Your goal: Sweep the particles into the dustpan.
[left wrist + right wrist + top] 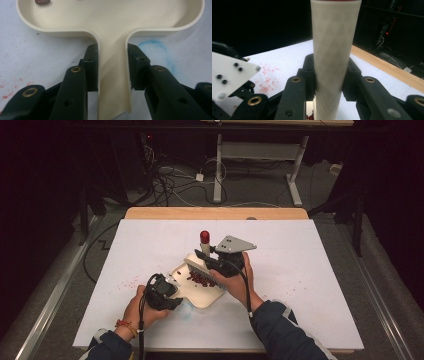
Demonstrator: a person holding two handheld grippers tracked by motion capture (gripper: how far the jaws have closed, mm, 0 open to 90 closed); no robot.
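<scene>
Nearest the person's edge of the white-covered table [300,270], the left hand [142,310] held the left gripper [167,292], its two black jaws clamped on either side of the narrow handle [112,82] of a cream dustpan [200,292]. In the left gripper view the pan's wide tray [112,15] spread out beyond the jaws, with one dark red bean [42,2] lying near its far rim and a faint blue mark [155,46] on the sheet just beside the handle. A little farther in, near the middle of the table, the right hand [235,280] held the right gripper [212,257], jaws closed around the pale cylindrical handle [333,57] of a small brush [197,265], whose red-tipped end [204,236] pointed upward. The bristles met a heap of red beans [200,278] in the tray. Red specks [131,281] dotted the sheet toward the left edge. Beyond the far wooden edge [215,213], cables [170,180] lay on the floor.
</scene>
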